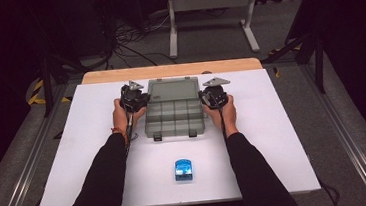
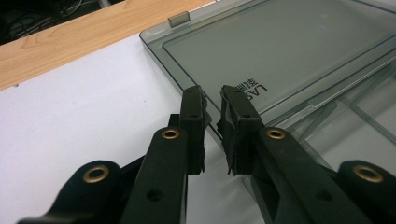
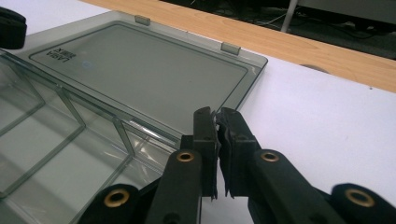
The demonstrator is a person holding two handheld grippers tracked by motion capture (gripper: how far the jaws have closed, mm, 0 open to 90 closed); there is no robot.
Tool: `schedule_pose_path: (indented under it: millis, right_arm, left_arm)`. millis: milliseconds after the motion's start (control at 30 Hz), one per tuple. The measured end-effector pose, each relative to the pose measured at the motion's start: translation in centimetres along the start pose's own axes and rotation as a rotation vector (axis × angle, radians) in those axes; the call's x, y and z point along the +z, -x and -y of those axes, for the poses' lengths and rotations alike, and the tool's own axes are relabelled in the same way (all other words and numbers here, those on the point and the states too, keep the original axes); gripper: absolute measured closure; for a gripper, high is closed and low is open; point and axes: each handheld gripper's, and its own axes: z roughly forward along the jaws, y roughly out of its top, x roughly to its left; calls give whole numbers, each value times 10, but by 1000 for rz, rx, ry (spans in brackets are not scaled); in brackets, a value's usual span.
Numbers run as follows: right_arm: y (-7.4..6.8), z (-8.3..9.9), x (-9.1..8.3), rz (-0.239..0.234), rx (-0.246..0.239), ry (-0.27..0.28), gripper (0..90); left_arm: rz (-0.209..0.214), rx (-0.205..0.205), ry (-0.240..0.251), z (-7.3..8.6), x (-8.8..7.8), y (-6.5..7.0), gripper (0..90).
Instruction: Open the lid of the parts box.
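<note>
A smoky clear organiser box (image 1: pixel 175 118) lies open on the white table, its lid (image 1: pixel 172 90) folded flat to the far side. Its divided compartments (image 3: pixel 56 140) look empty. My left gripper (image 1: pixel 142 97) sits at the box's left side, over the lid's left edge (image 2: pixel 161 56); its jaws (image 2: pixel 212 105) stand a narrow slit apart with nothing between them. My right gripper (image 1: pixel 205 94) is at the box's right side, by the lid's near right corner (image 3: pixel 254 63); its jaws (image 3: pixel 217 123) are almost touching and hold nothing.
A small blue object (image 1: pixel 183 170) lies near the table's front edge, in line with the box. A wooden strip (image 1: pixel 170 70) runs along the far edge of the white surface (image 1: pixel 283 124). Beyond it are a floor with cables and a metal stand (image 1: pixel 210 10).
</note>
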Motion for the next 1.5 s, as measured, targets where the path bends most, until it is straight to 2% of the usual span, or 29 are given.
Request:
schedule_pose_path:
  millis: [100, 200, 267, 333, 367, 433, 500, 600, 733, 800, 933, 1200, 1333, 1500]
  right_arm:
    - [1, -2, -3, 6, -19, -10, 834]
    - [2, -6, -11, 13, -25, 7, 833]
    - [2, -8, -15, 13, -25, 12, 832]
    - [2, -10, -22, 17, -40, 18, 830]
    - [2, -10, -25, 16, -43, 20, 830]
    - [1, -11, -31, 13, -42, 29, 829]
    - [0, -11, -34, 15, -46, 32, 830]
    - [0, -10, -45, 10, -53, 35, 828]
    - [-2, -9, -53, 0, -50, 48, 828]
    - [-5, -8, -60, -1, -64, 51, 824]
    - [-8, -7, -67, -14, -84, 42, 814]
    - [-21, -3, -90, -56, -127, 64, 782]
    - [-27, 1, -100, -77, -156, 75, 770]
    - [-32, 5, -110, -101, -161, 85, 753]
  left_arm:
    - [-5, 4, 9, -1, -6, -2, 784]
    - [0, 23, 30, -3, -20, -5, 784]
    - [-2, 27, 32, -3, -23, -5, 782]
    - [-9, 50, 39, -3, -35, -6, 783]
    - [-9, 50, 39, -3, -35, -6, 783]
    - [-13, 80, 53, -4, -48, -5, 784]
    - [-11, 89, 58, -4, -51, -5, 790]
    - [1, 131, 81, -4, -67, -2, 792]
    - [7, 149, 98, -2, -77, 0, 795]
    - [14, 164, 112, -1, -83, 1, 795]
    - [31, 188, 136, 3, -97, 5, 790]
    - [46, 288, 170, 17, -128, 18, 758]
    - [59, 293, 187, 24, -136, 21, 734]
    - [64, 313, 206, 35, -150, 25, 707]
